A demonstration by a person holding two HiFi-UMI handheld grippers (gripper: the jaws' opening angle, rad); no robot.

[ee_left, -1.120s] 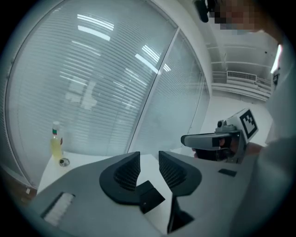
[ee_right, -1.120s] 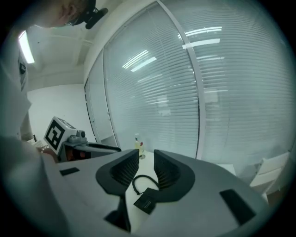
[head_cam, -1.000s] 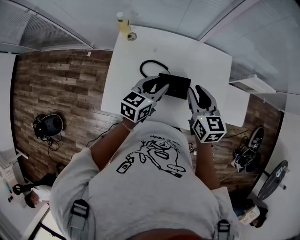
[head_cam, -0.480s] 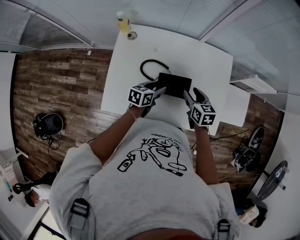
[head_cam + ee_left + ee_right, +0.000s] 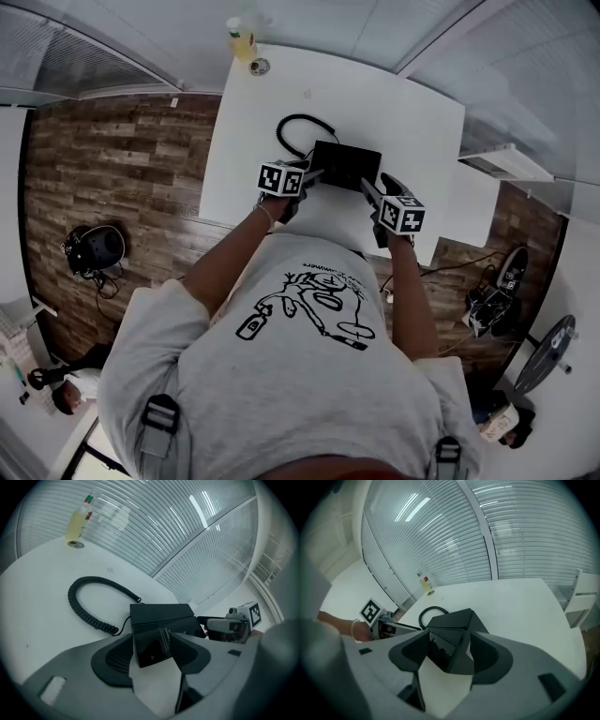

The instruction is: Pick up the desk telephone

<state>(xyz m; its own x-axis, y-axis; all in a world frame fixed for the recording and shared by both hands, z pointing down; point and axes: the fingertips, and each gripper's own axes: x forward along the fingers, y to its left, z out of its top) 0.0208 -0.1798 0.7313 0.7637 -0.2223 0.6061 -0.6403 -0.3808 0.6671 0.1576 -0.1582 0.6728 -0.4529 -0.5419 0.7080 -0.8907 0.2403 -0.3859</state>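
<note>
A black desk telephone [image 5: 347, 166] lies on the white table [image 5: 412, 122], its coiled cord [image 5: 295, 131] looping off to the far left. My left gripper [image 5: 314, 176] is low at the phone's near left corner, and my right gripper [image 5: 367, 192] at its near right corner. In the left gripper view the phone [image 5: 161, 630] has its corner between the jaws of the left gripper [image 5: 157, 656], which are opening. In the right gripper view the phone [image 5: 452, 634] sits likewise between the opening jaws of the right gripper [image 5: 450, 660]. No pad visibly presses on it.
A bottle of yellowish liquid [image 5: 242, 39] and a small round thing [image 5: 260, 67] stand at the table's far left corner. A white chair [image 5: 581, 602] is beside the table's right edge. A dark helmet-like object [image 5: 98, 251] and shoes [image 5: 487, 309] lie on the wooden floor.
Both grippers have come down from above to table level at the phone's two near corners. Their jaws stand wider apart than before.
</note>
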